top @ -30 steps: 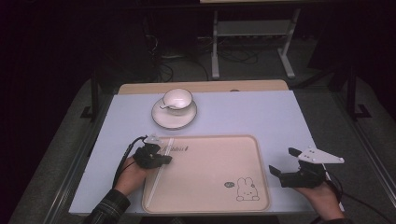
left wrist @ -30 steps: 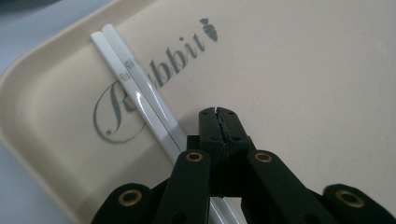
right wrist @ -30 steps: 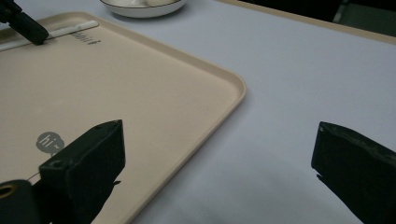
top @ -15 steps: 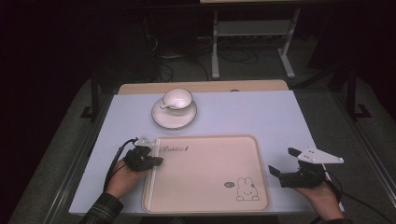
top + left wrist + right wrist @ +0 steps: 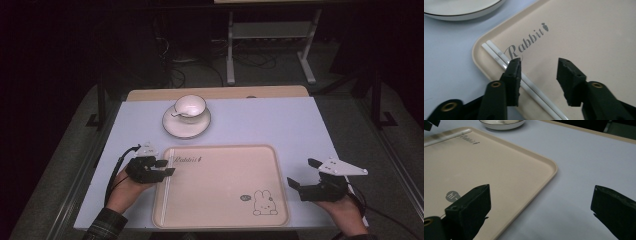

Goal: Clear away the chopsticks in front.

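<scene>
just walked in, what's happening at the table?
A person holds a gripper in each hand. The left gripper, open, hovers over the white chopsticks along the left edge of the beige tray. The right gripper, open, waits off the tray's right side. A cup on a saucer sits beyond.

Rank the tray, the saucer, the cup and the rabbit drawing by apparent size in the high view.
1. tray, by far the largest.
2. saucer.
3. cup, narrower than the saucer beneath it.
4. rabbit drawing; it looks close to the cup in size, so these last two are unsure.
</scene>
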Tool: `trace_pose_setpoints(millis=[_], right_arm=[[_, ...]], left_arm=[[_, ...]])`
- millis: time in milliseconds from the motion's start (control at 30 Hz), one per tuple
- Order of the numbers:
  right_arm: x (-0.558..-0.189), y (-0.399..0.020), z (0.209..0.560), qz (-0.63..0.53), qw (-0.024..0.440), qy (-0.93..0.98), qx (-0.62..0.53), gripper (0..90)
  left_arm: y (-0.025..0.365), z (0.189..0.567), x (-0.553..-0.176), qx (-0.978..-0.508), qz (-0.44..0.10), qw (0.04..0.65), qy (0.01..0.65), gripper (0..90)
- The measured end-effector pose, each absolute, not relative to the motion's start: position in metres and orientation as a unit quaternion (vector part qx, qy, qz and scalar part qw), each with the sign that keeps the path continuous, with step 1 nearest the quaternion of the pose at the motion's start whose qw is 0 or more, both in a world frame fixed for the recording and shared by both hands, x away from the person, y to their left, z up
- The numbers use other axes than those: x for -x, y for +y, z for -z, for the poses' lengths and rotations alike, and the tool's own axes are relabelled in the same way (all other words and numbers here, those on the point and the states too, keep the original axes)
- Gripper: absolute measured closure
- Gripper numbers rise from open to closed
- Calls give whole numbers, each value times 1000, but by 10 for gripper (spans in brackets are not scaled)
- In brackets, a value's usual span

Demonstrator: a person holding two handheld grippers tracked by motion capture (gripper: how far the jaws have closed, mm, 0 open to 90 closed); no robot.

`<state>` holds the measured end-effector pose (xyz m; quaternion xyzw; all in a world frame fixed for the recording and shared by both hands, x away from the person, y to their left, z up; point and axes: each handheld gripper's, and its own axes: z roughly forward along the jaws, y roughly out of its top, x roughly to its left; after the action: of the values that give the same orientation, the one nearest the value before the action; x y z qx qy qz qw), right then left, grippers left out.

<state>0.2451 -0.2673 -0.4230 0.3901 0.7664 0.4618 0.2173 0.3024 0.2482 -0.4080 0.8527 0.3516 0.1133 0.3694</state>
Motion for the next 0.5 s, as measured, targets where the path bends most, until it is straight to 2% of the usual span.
trace_pose_setpoints(millis=[300, 433, 500], right_arm=[[-245, -267, 422, -465, 218, 766, -387, 19], [-244, -267, 422, -465, 218, 766, -386, 19], [-244, -267, 422, -467, 217, 766, -385, 19]], left_arm=[[279, 402, -281, -818, -149, 420, 363, 255], [292, 405, -271, -804, -154, 439, 370, 170], [296, 407, -266, -800, -160, 447, 367, 157]])
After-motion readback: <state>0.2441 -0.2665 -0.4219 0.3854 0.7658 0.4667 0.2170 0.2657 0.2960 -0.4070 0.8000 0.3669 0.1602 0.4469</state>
